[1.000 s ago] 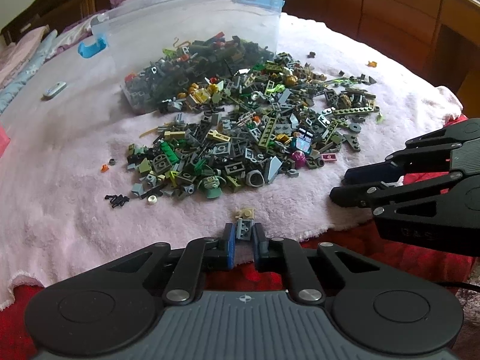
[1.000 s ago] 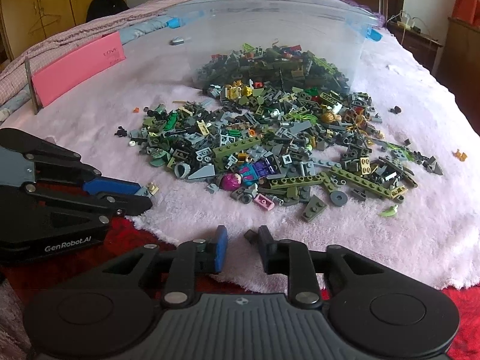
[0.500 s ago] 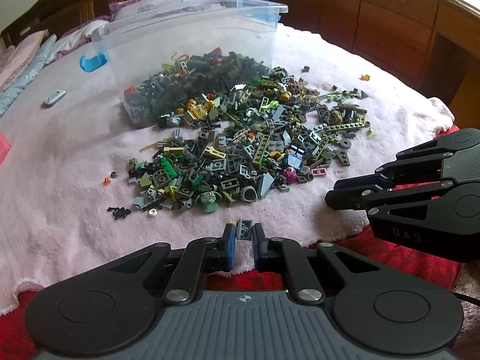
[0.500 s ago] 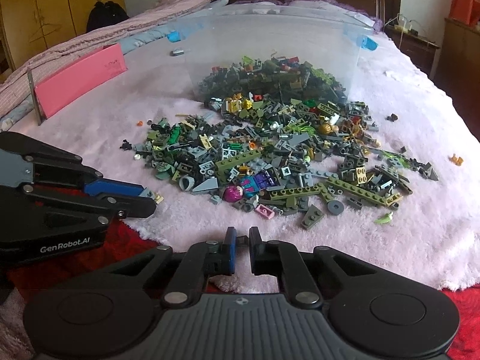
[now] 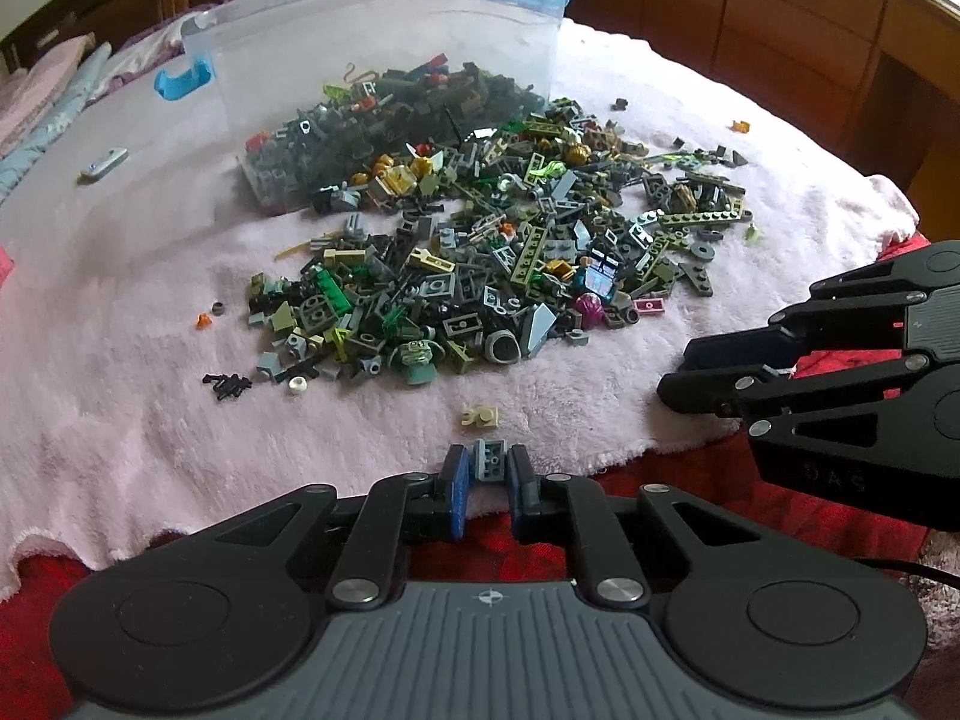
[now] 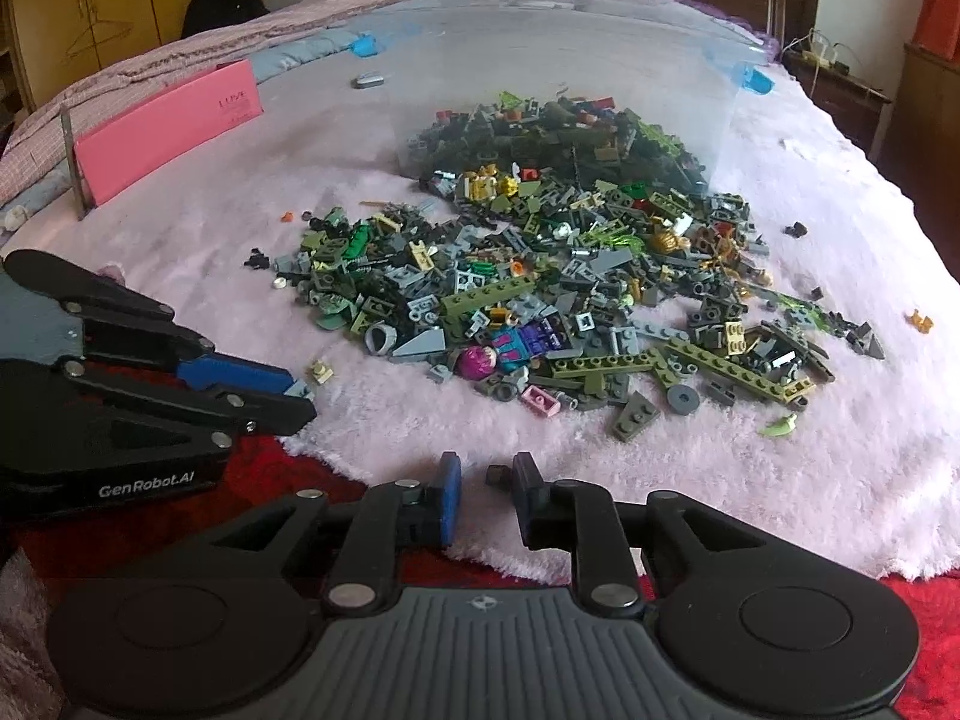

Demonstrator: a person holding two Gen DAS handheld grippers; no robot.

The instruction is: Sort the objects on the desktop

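left gripper [image 5: 487, 471]: clamped on small grey brick [image 5: 491, 459] | right gripper [image 6: 486, 480]: parted, empty | brick pile [image 6: 558, 294] at 12 o'clock

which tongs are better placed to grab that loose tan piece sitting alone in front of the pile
Right, probably. The left tongs already have a small grey brick between them, so they are occupied. The right tongs are open with only a tiny dark piece at one finger, though the tan piece lies nearer the left.

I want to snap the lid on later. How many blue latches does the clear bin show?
2. In the right wrist view, one blue latch sits at the clear bin's left end, the other at its right end. More may be hidden.
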